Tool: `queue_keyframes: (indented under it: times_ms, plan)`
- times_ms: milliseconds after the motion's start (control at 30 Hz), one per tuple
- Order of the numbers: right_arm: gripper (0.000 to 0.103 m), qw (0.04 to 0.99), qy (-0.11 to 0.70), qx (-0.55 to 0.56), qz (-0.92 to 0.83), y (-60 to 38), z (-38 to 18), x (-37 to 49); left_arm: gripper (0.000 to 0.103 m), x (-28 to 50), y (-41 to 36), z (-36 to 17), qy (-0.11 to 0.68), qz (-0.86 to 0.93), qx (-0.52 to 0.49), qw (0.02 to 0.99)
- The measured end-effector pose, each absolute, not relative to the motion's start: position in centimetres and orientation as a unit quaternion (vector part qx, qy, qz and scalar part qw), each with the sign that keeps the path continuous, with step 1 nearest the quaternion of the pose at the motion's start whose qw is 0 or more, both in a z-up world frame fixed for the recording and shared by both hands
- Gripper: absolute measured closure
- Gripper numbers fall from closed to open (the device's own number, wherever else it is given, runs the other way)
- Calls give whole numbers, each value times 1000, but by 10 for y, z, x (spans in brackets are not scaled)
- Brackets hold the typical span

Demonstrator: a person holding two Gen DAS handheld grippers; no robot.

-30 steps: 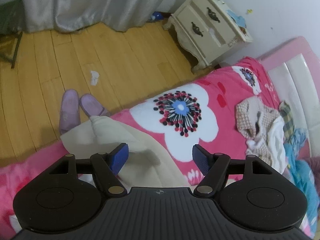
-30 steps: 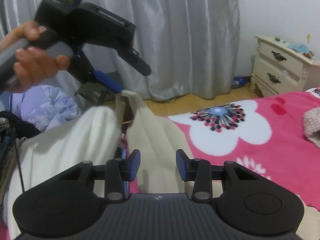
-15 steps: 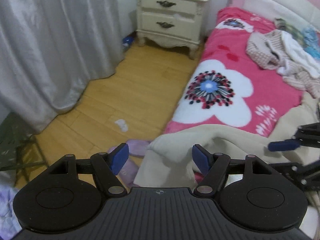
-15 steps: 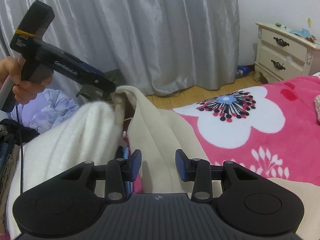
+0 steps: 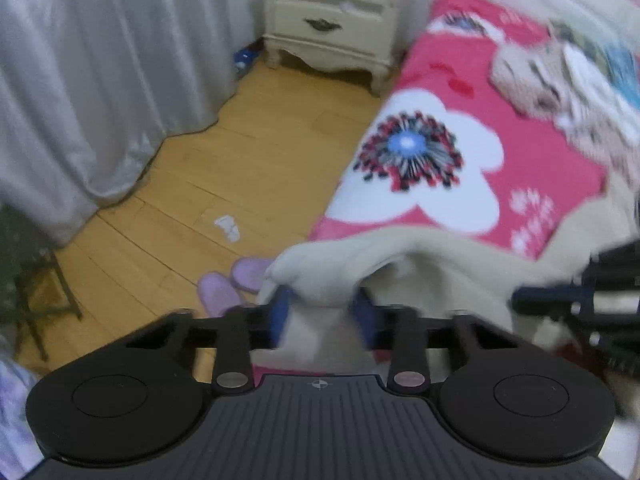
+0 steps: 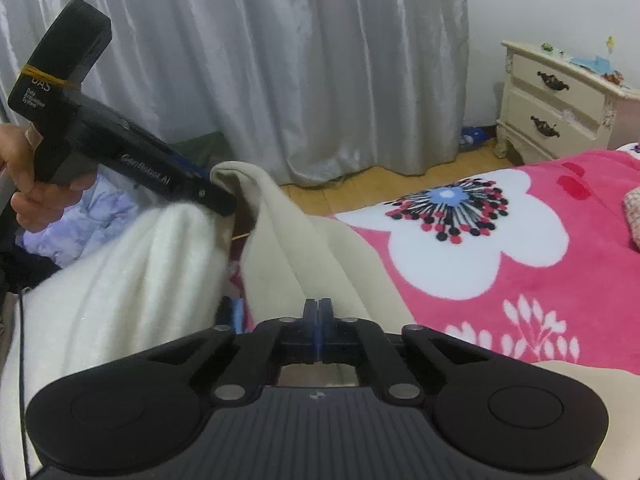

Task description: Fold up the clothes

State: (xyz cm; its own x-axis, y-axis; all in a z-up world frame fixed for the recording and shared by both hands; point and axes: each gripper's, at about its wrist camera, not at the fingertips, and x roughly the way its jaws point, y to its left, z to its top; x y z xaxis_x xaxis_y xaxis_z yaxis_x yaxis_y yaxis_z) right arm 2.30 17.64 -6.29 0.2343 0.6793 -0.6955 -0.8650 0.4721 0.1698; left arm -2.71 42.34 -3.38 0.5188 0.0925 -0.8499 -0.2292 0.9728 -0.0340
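Note:
A cream garment (image 5: 420,256) lies over the near edge of the pink flowered blanket (image 5: 540,168). My left gripper (image 5: 322,316) is closing, and a bunched corner of the garment fills the gap between its blue pads. From the right wrist view, the left gripper (image 6: 230,204) lifts that corner of the cream garment (image 6: 280,248) into a peak, with a hand (image 6: 24,184) on its handle. A raised fold runs from the peak down to my right gripper (image 6: 318,316), whose pads are pressed together on the cloth's edge. The right gripper (image 5: 520,304) also shows blurred at the left wrist view's right edge.
A fluffy white garment (image 6: 120,280) lies left of the cream one. A heap of clothes (image 5: 560,88) sits further up the bed. A cream nightstand (image 5: 332,20), grey curtain (image 5: 100,80), purple slippers (image 5: 232,280), a scrap of paper (image 5: 228,228) and a dark stool (image 5: 24,272) stand around the wooden floor.
Both grippers have closed: the left sank onto the garment's corner and pinched it after rolling round, and the right's pads came together on the fold in front of it.

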Motion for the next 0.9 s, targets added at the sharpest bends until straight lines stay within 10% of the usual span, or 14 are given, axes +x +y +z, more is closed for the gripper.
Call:
queue_keyframes:
  times_ms: [633, 900]
  plan:
    - [103, 824, 320, 81, 460, -55, 88, -28, 84, -111, 175, 187, 192, -121, 155, 961]
    - [103, 841, 368, 264, 296, -278, 48, -121, 79, -132, -17, 136, 189, -387, 300, 851]
